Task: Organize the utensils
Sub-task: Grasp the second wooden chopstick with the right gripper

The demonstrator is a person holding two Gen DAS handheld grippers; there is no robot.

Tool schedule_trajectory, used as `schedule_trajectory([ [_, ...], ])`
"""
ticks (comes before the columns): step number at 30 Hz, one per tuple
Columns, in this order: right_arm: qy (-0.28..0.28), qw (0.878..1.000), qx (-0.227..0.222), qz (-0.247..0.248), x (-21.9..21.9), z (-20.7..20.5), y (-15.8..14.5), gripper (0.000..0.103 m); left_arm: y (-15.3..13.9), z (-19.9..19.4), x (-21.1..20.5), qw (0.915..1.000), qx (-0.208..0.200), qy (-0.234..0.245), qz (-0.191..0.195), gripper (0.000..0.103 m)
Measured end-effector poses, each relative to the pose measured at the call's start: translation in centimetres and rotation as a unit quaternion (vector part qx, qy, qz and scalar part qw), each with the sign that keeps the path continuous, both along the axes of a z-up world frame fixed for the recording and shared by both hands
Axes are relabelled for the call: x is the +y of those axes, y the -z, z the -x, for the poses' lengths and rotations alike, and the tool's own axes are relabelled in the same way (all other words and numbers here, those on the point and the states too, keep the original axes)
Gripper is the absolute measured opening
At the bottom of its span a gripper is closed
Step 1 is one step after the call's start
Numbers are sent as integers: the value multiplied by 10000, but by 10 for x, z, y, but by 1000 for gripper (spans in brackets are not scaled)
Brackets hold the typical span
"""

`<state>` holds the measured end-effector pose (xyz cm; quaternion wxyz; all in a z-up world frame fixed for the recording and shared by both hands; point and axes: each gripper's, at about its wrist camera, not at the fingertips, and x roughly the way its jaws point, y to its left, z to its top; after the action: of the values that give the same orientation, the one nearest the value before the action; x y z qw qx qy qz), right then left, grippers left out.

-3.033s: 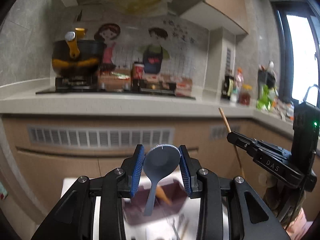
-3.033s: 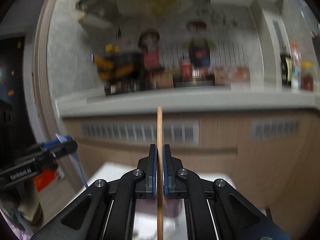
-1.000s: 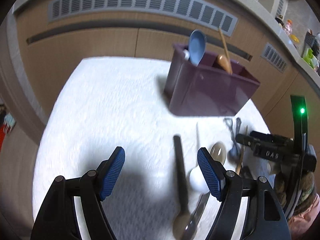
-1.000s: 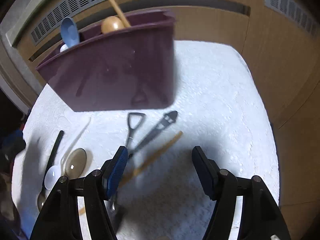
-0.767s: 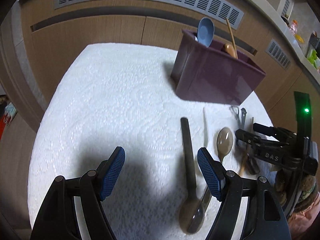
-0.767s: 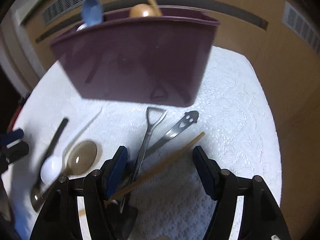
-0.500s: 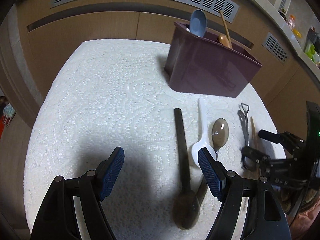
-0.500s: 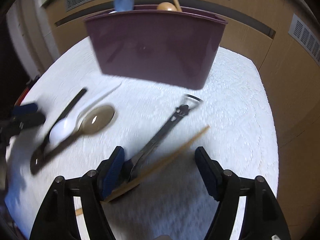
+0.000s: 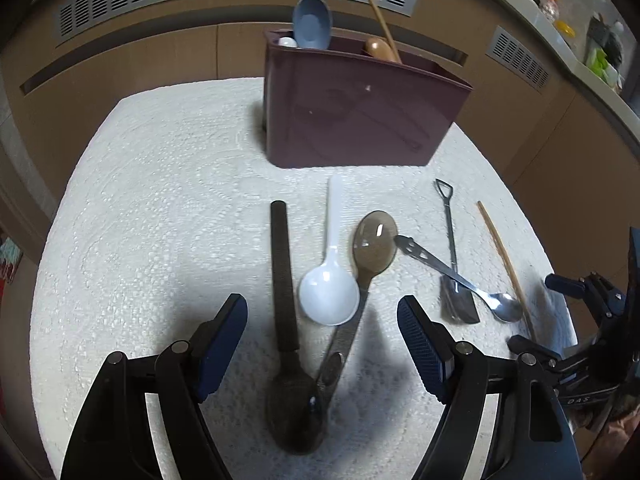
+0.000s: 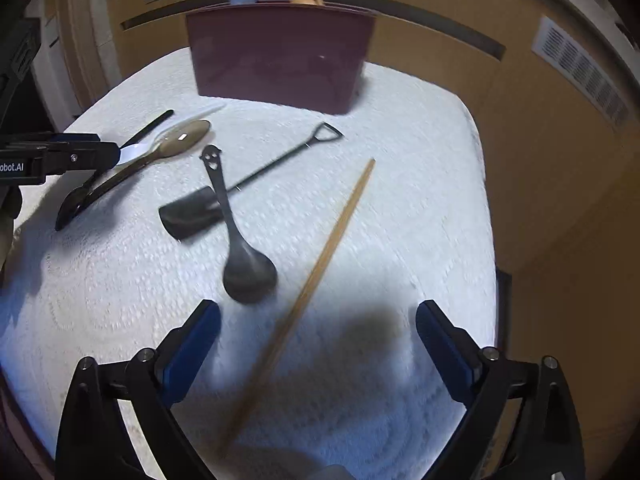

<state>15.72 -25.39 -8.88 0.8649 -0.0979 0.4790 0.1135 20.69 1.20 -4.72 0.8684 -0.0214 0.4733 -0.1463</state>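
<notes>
White textured counter (image 9: 140,200), cabinet fronts behind | purple holder (image 9: 360,120) at back, blue spoon (image 9: 312,22) already inside | step: next pickups | wooden chopstick (image 10: 316,276) framed by released, empty right gripper (image 10: 318,332) | black spoon (image 9: 286,300) framed by released left gripper (image 9: 322,334) | next, judged: descent and closure required.

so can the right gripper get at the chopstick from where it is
Probably yes: the right gripper is open with the chopstick lying flat between its fingers, nothing on top of it; the metal spoon lies just beside.
</notes>
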Motion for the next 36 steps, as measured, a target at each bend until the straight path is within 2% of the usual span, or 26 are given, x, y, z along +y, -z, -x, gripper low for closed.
schedule_trajectory([
  [3,223,9992,117,-314,-14,6,2,102,-4,3,-3,10000,-36,2,7,78],
  [11,702,9969,244,-252,-10,12,2,103,-15,13,24,9992,-209,-330,-4,79],
  [13,683,9972,244,-190,-8,14,2,103,-16,15,39,9984,-240,-505,15,83],
  [17,494,9984,256,-99,-6,14,-1,102,-15,18,66,9961,-254,-845,29,83],
  [18,501,9986,121,-65,-5,16,-5,100,-15,18,72,9953,-256,-936,34,83],
  [20,495,9985,-212,31,-2,20,-17,79,-14,19,82,9942,-268,-1042,23,83],
  [21,450,9983,-363,65,1,21,-24,75,-13,20,85,9937,-265,-1088,25,83],
  [22,426,9980,-467,96,4,20,-30,63,-11,20,89,9931,-240,-1144,47,83],
  [23,406,9976,-551,74,6,17,-36,49,-9,20,91,9929,-214,-1171,70,83],
  [25,421,9975,-548,-157,8,3,-42,36,-6,20,92,9927,-176,-1182,134,83],
  [28,676,9961,-397,-409,9,-25,-36,23,-4,23,82,9943,-169,-1039,142,83],
  [30,773,9962,-249,-310,14,-42,-25,20,-4,25,75,9956,-183,-913,98,83],
  [33,865,9957,-16,-316,17,-55,-11,18,-2,26,68,9969,-158,-772,48,83],
  [35,875,9957,-33,-317,18,-55,-10,8,-2,28,63,9974,-173,-697,37,83],
  [36,839,9960,-32,-321,19,-54,-12,6,-2,29,60,9977,-209,-638,55,83],
])
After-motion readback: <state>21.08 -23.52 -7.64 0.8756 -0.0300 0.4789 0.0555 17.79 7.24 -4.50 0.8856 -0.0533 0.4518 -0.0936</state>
